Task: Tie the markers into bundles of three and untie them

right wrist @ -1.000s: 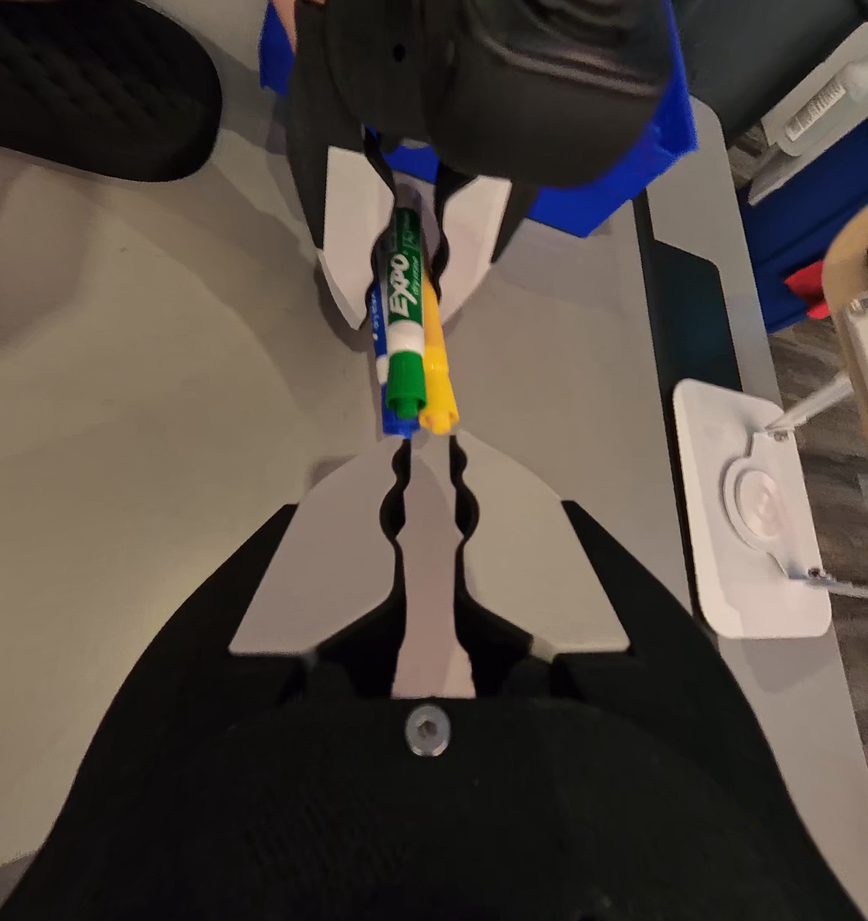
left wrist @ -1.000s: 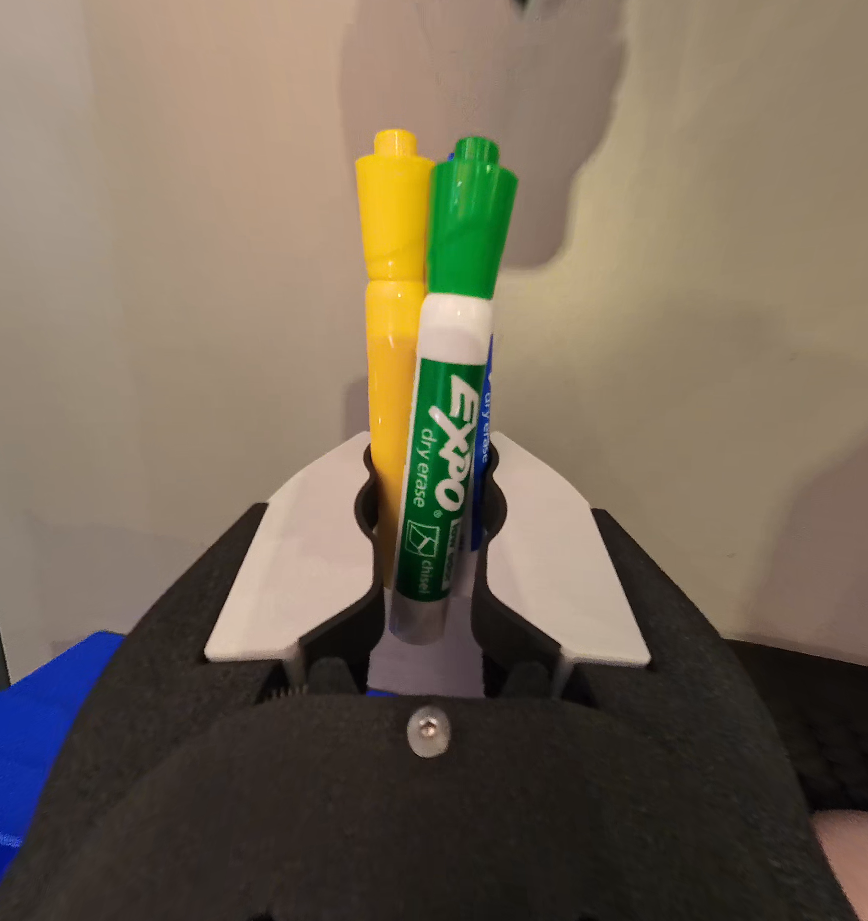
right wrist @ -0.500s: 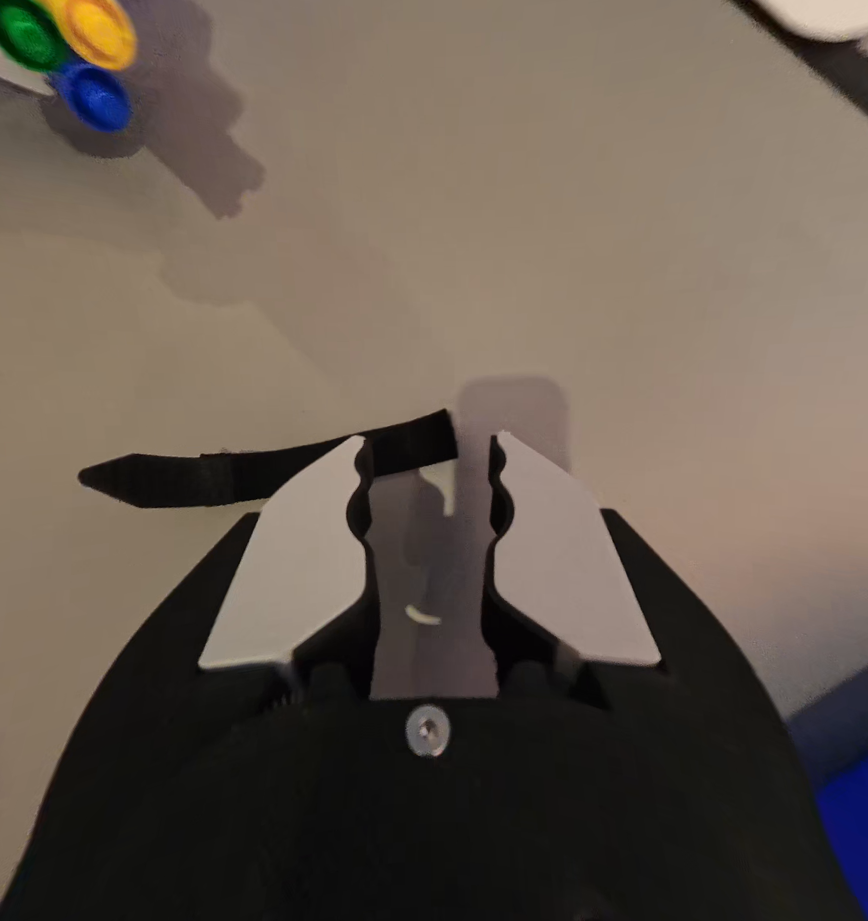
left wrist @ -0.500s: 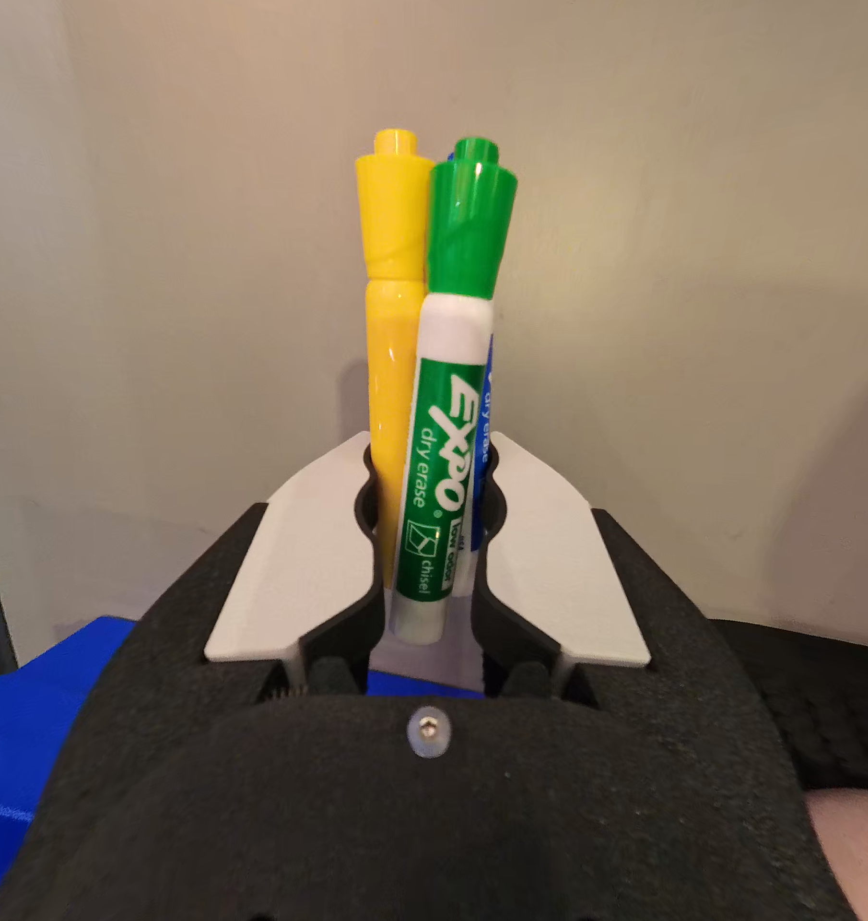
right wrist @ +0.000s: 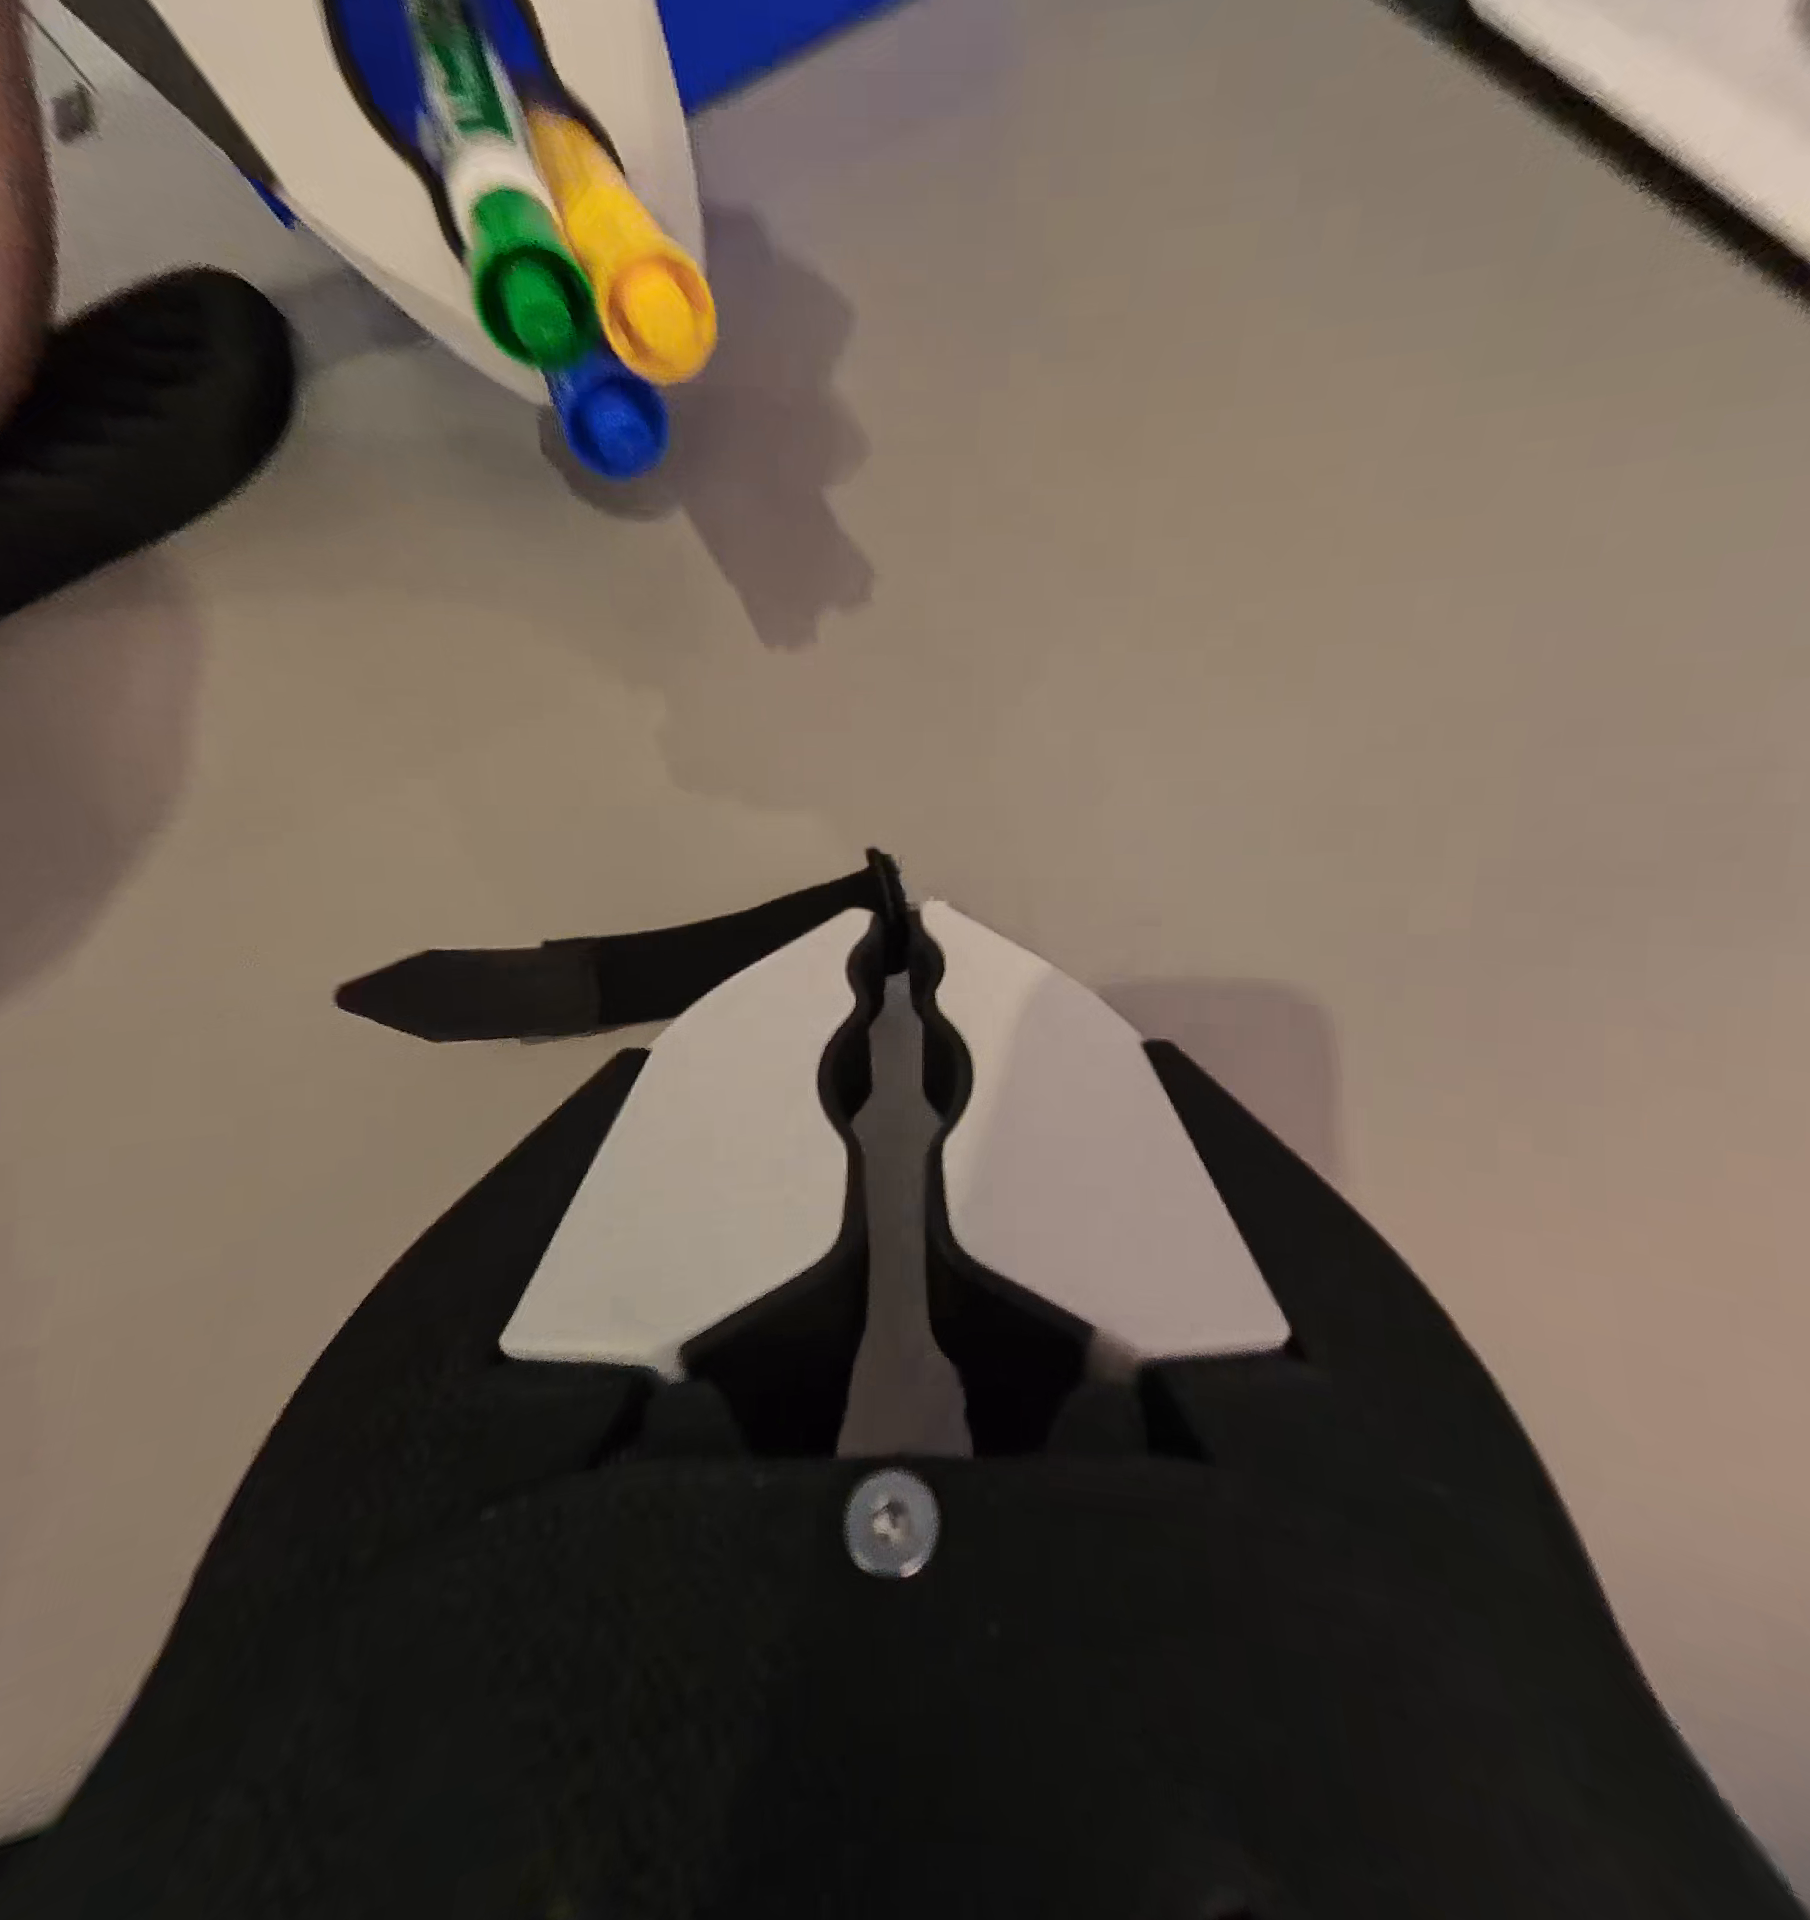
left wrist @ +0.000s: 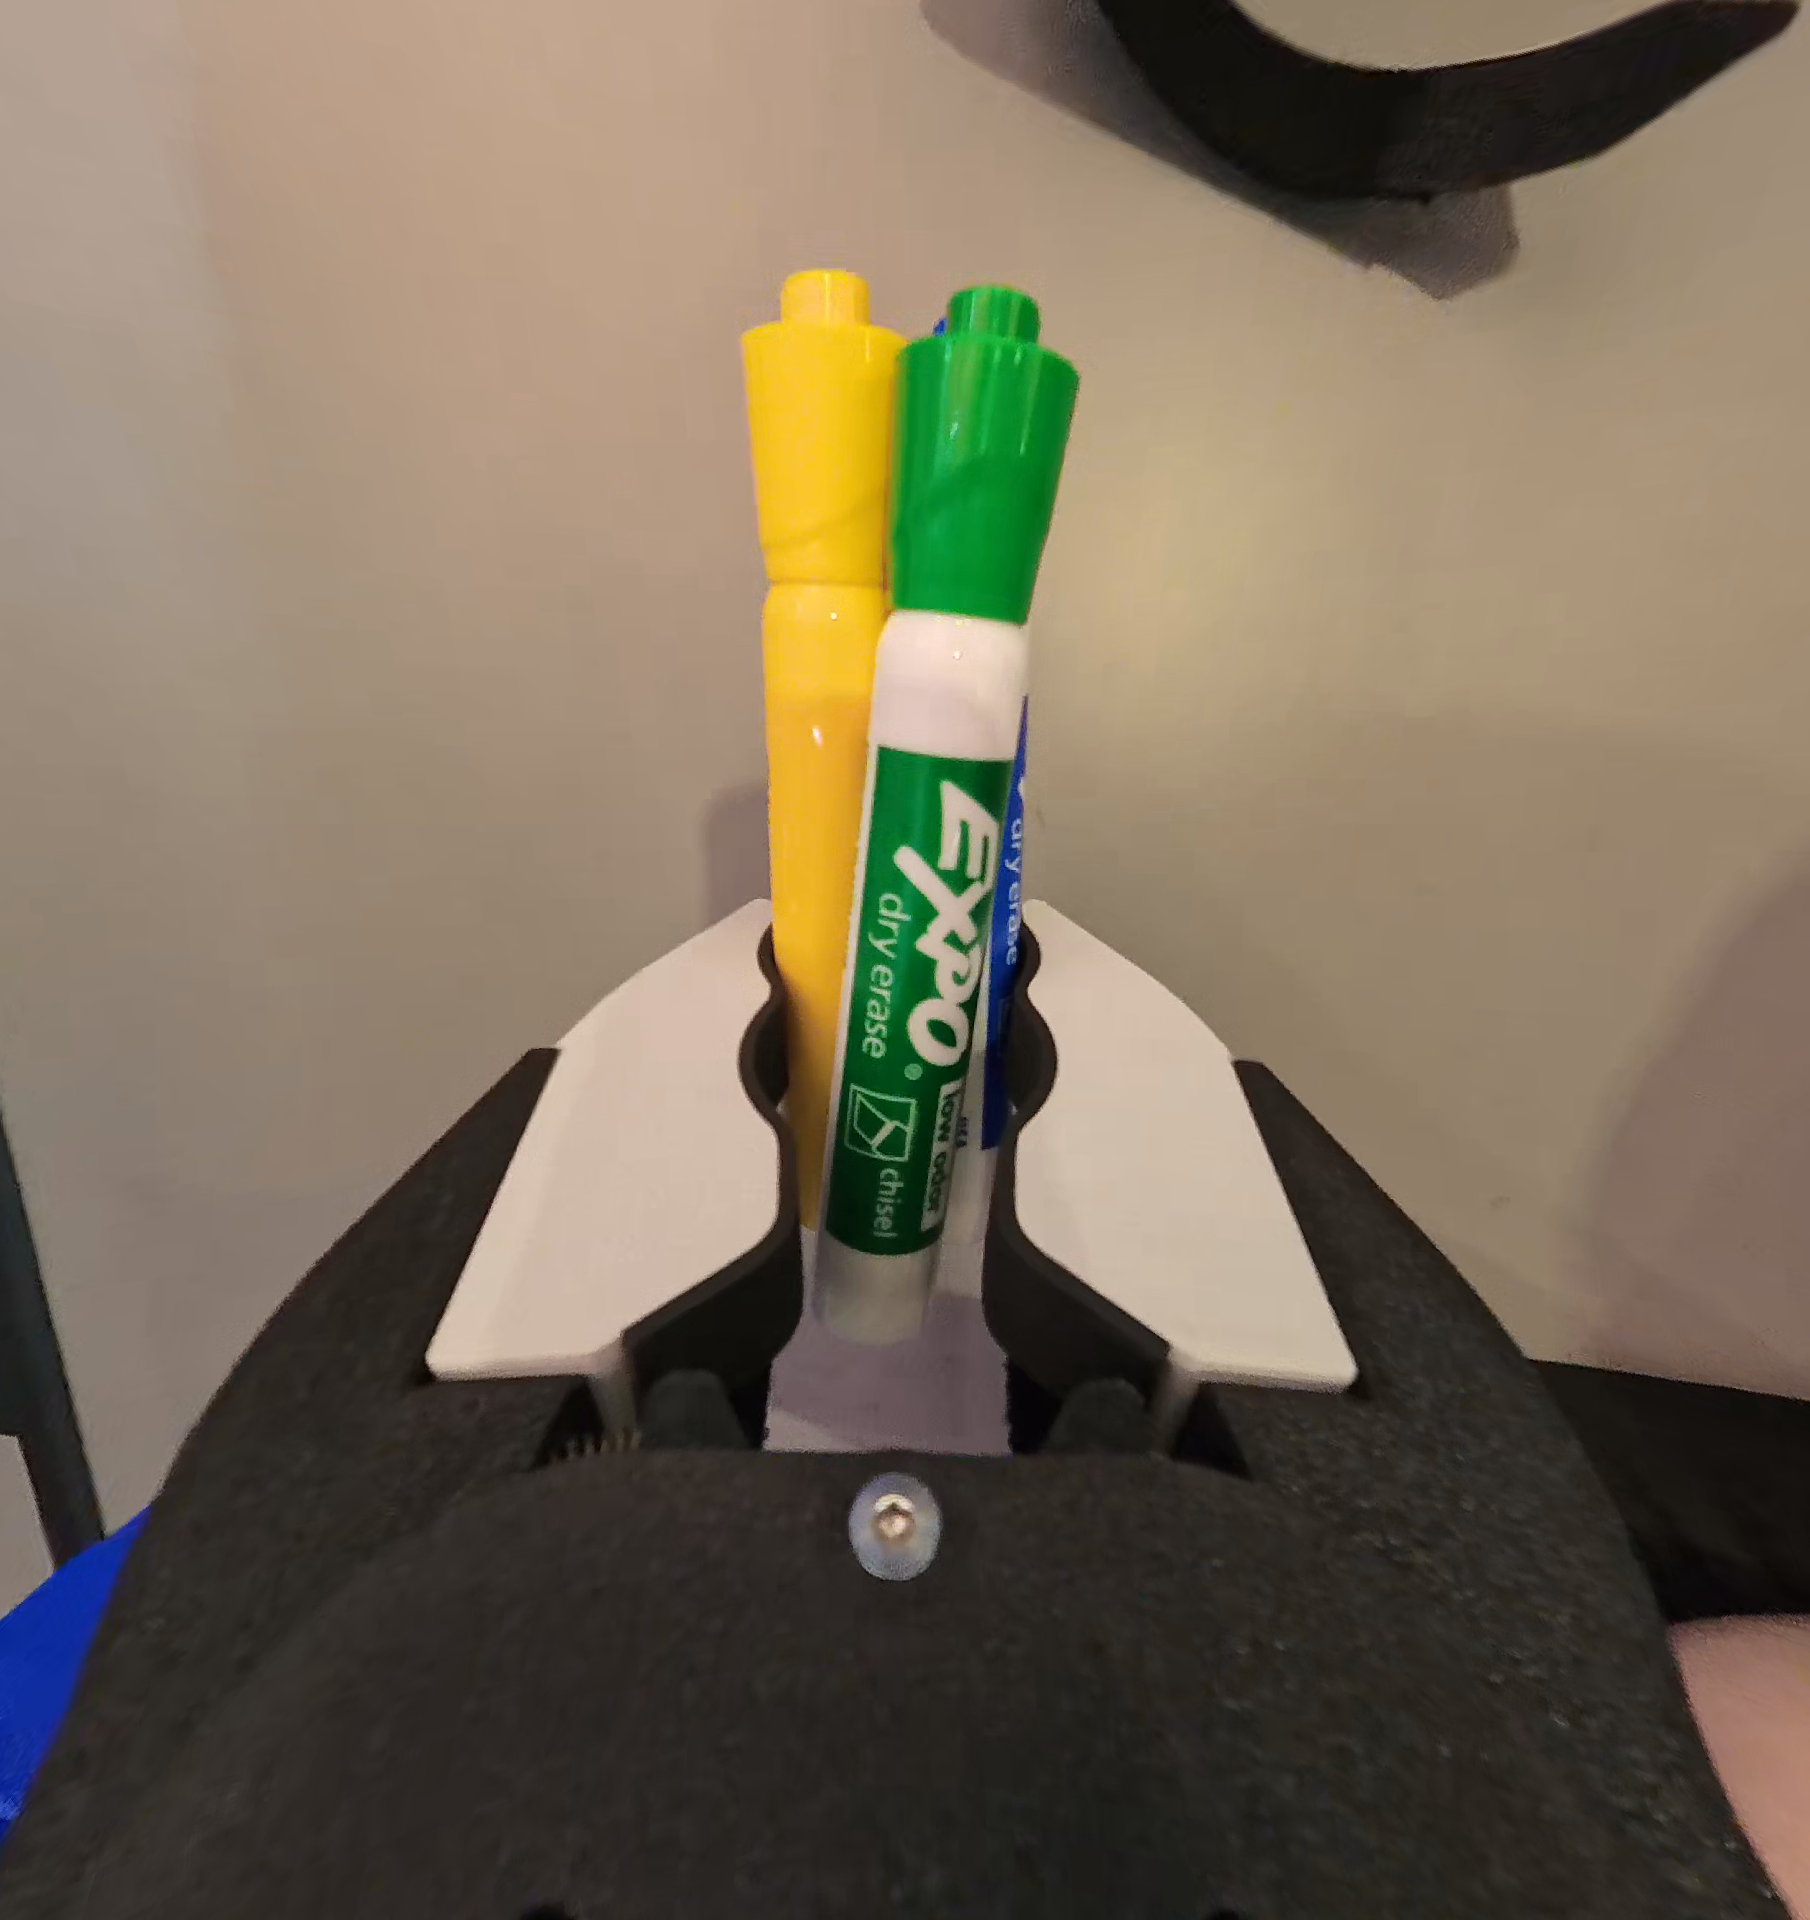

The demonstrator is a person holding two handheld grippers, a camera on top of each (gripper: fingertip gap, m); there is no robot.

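Note:
My left gripper [left wrist: 893,935] is shut on three markers held together: a yellow marker [left wrist: 818,623], a green marker [left wrist: 932,883] and a blue marker [left wrist: 1015,883] mostly hidden behind the green one. Their caps point away from me. My right gripper [right wrist: 896,920] is shut on one end of a black strap [right wrist: 568,977], which trails to the left above the grey table [right wrist: 1296,623]. In the right wrist view the left gripper [right wrist: 568,270] with the green marker [right wrist: 527,291], yellow marker [right wrist: 652,301] and blue marker [right wrist: 610,421] shows at upper left. The strap also shows in the left wrist view [left wrist: 1452,114], top right.
A blue bin [left wrist: 7,1683] lies at lower left of the left wrist view and behind the left gripper [right wrist: 776,42]. A black padded object [right wrist: 101,436] sits at the left. A white flat device [right wrist: 1711,125] lies at the table's upper right edge. The gap from one gripper's tips to the other's is roughly 15 cm.
My right gripper swung away from the markers, went down to the black strap, closed on its end and lifted it. The left gripper kept holding the three markers nearly still.

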